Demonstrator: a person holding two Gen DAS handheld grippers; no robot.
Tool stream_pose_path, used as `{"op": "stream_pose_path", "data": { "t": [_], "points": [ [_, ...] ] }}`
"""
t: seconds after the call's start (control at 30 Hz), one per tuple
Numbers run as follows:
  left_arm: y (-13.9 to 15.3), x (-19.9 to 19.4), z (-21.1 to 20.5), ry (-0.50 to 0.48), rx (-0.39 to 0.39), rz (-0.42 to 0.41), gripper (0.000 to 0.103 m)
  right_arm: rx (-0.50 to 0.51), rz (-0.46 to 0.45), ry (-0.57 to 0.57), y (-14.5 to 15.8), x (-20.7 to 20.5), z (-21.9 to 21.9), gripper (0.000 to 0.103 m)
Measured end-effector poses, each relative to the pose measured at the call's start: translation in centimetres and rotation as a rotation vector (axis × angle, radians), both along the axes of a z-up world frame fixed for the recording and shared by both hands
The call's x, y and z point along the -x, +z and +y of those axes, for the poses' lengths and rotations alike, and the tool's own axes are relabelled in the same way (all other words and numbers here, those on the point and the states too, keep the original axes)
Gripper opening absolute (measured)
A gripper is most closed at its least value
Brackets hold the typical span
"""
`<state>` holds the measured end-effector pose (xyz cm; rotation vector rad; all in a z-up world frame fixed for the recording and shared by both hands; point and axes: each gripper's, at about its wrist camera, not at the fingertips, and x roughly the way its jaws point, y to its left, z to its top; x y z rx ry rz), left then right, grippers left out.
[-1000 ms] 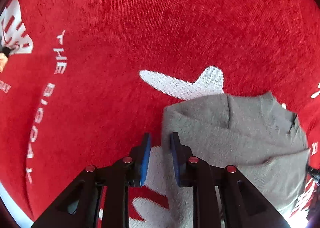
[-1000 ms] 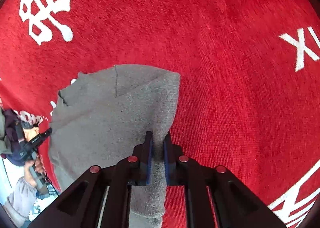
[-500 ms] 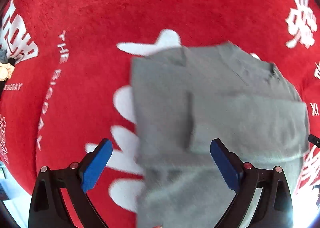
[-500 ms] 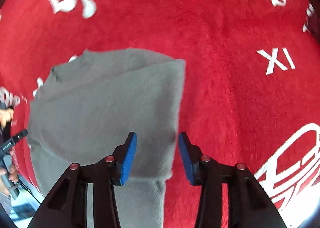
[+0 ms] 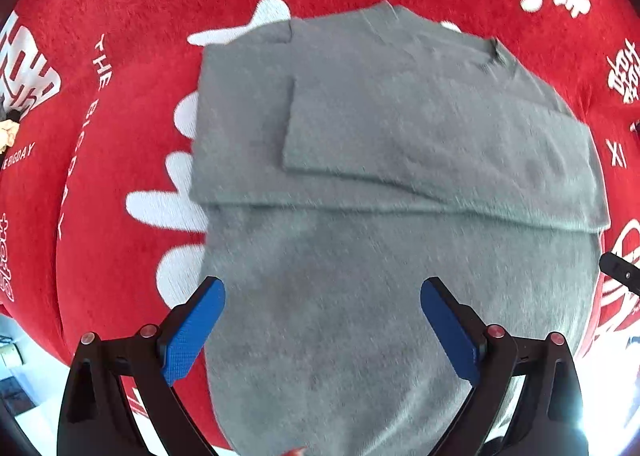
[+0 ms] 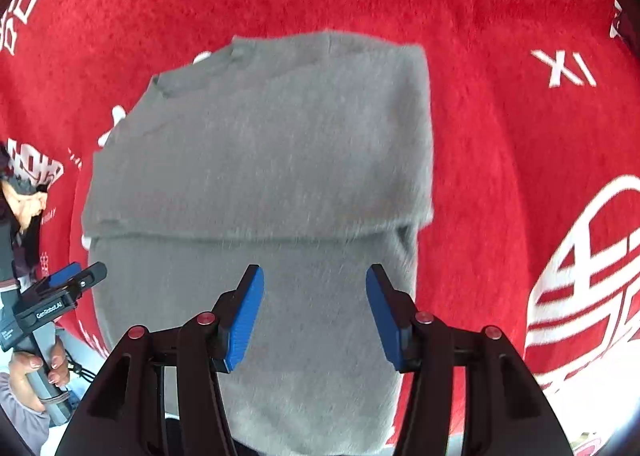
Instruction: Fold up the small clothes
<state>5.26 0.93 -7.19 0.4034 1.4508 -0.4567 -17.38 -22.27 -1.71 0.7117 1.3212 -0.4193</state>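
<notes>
Lying below both tongs: sweater [image 5: 400, 256]

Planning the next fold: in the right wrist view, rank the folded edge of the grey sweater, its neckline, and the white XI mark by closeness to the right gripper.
1. Folded edge, just ahead of the right gripper.
2. Neckline, far upper left.
3. XI mark, upper right on the red cloth; close to the neckline's range, so 2 and 3 are uncertain.
</notes>
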Motion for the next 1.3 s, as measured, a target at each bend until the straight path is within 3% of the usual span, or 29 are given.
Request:
{"op": "stream_pose_path", "data": {
  "t": [0.27, 0.4, 0.7, 0.87, 1.07, 1.3],
  "points": [
    [-0.3, 3.1, -1.0, -0.057, -0.004, 0.052, 0.099, -0.046, 0.018, -0.015, -0.6, 2.0, 1.4, 0.066],
    [-0.1, 5.1, -2.4, -0.083, -0.042, 0.055, 0.099, -0.065, 0.025, -0.011, -1.1, 2.7, 1.4, 0.066],
    [1.2, 9.6, -6.0, -0.064, -0.11, 0.078, 0.099, -0.143, 0.022, 0.028, -1.5, 3.5, 1.0, 0.066],
    [2.1, 13.0, -8.0, -0.019, -0.104, 0.088, 0.099, -0.136, 0.023, 0.091, -1.1, 3.6, 0.1, 0.067],
    [2.0, 16.9, -8.7, -0.015, -0.157, 0.094, 0.099, -0.126, 0.017, 0.121, -0.9, 4.0, -0.1, 0.067],
    [3.3, 20.8, -6.3, -0.05, -0.089, 0.11, 0.099, -0.128, 0.003, 0.128, -0.8, 5.0, 2.3, 0.067]
  ]
}}
